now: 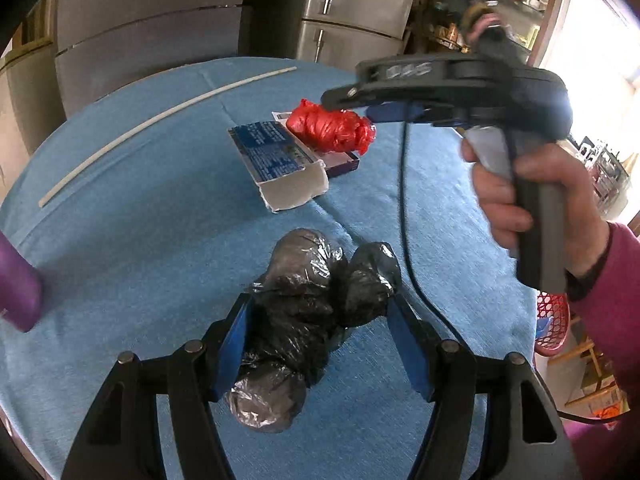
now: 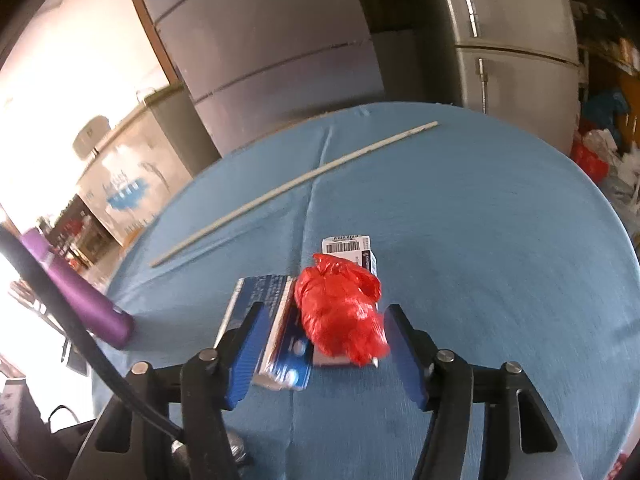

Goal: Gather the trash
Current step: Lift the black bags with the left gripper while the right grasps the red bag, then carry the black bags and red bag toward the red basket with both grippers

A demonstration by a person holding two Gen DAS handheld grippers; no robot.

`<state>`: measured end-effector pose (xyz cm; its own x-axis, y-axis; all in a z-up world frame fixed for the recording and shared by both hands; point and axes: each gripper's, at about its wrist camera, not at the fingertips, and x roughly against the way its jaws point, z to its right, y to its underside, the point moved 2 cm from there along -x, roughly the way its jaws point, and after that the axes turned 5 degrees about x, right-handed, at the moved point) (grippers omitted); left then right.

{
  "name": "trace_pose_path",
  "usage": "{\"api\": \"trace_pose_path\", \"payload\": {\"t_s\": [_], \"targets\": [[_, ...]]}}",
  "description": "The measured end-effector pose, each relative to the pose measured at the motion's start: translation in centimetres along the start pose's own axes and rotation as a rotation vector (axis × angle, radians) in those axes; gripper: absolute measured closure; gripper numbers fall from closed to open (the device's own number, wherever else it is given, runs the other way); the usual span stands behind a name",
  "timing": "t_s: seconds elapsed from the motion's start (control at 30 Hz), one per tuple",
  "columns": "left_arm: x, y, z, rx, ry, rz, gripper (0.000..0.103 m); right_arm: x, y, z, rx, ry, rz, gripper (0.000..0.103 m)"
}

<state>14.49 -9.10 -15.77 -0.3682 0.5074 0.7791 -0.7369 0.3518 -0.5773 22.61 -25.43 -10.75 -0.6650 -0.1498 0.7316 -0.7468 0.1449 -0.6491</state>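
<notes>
A crumpled black plastic bag [image 1: 308,312] lies on the blue tablecloth [image 1: 140,248], between the open blue pads of my left gripper [image 1: 320,316]; the pads stand beside it, not pressing it. A crumpled red plastic bag [image 1: 332,128] [image 2: 340,316] lies on a small flat box beside a blue and white carton [image 1: 276,160] [image 2: 272,320]. My right gripper [image 2: 324,332] is open above the red bag and the carton, with both between its pads. In the left wrist view the right gripper [image 1: 360,108] hovers by the red bag, held by a hand.
A long white stick [image 1: 160,120] [image 2: 288,188] lies across the far side of the round table. A purple bottle [image 1: 18,284] [image 2: 88,304] sits at the left edge. A red basket [image 1: 552,324] stands off the table's right side. Refrigerators stand behind.
</notes>
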Motion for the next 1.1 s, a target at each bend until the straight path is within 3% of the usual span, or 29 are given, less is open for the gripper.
{"api": "trace_pose_path", "payload": {"t_s": [0.1,0.23,0.47,1.1], "targets": [[-0.2,0.4,-0.4,0.006,0.002,-0.004,0.035,-1.5,0.2,-0.1,0.022,0.022,-0.030,0.058],[-0.8,0.9,-1.0,0.013,-0.015,-0.028,0.059,-1.0,0.5,0.0,0.013,0.018,-0.009,0.062],[0.4,0.3,-1.3,0.048,-0.031,0.017,0.061,1.9,2.7,0.8,-0.036,-0.021,0.006,0.063],[5.3,-1.3,3.0,-0.050,-0.280,0.103,0.061,13.8,11.3,2.1,-0.133,-0.069,0.078,0.063]]}}
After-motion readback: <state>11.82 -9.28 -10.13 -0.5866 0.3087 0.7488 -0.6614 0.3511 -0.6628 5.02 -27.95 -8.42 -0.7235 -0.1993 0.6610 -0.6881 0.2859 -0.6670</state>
